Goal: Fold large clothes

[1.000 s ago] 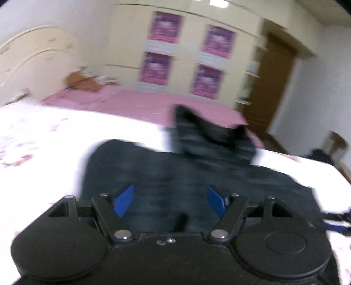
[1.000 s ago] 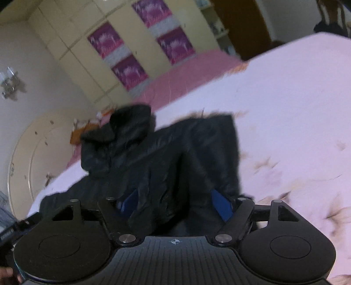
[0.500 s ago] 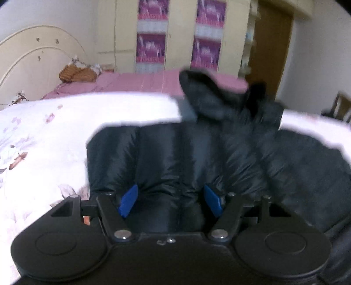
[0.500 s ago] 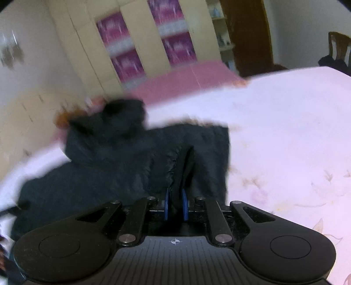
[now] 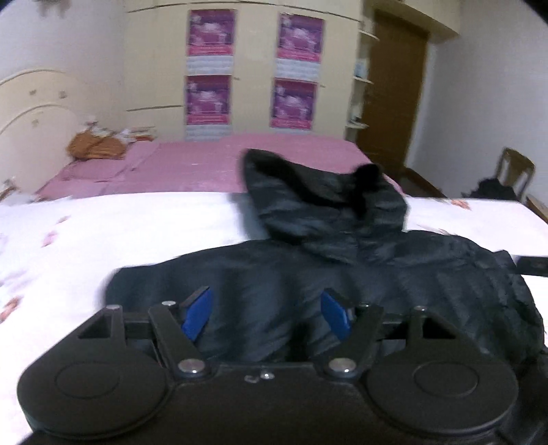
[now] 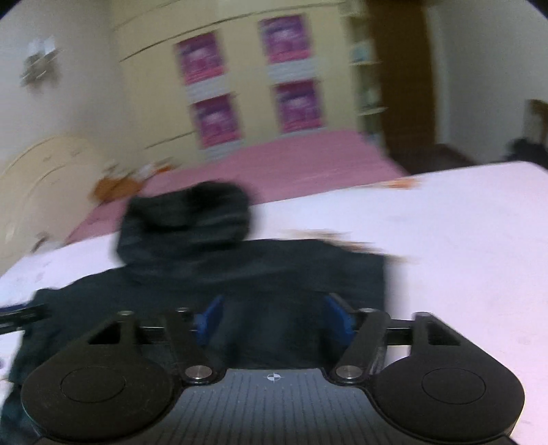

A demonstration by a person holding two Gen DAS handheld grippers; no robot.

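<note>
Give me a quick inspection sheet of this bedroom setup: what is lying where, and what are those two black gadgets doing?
Surface: white floral bedsheet, with a pink bed beyond it.
Job's things: black hooded puffer jacket spread flat, hood at the far end.
Clutter: orange-brown bundle near the headboard.
Grippers: left gripper open over the jacket; right gripper open over the jacket.
Cables: nothing seen.
Surroundings: cream wardrobe with purple posters, brown door, wooden chair.
</note>
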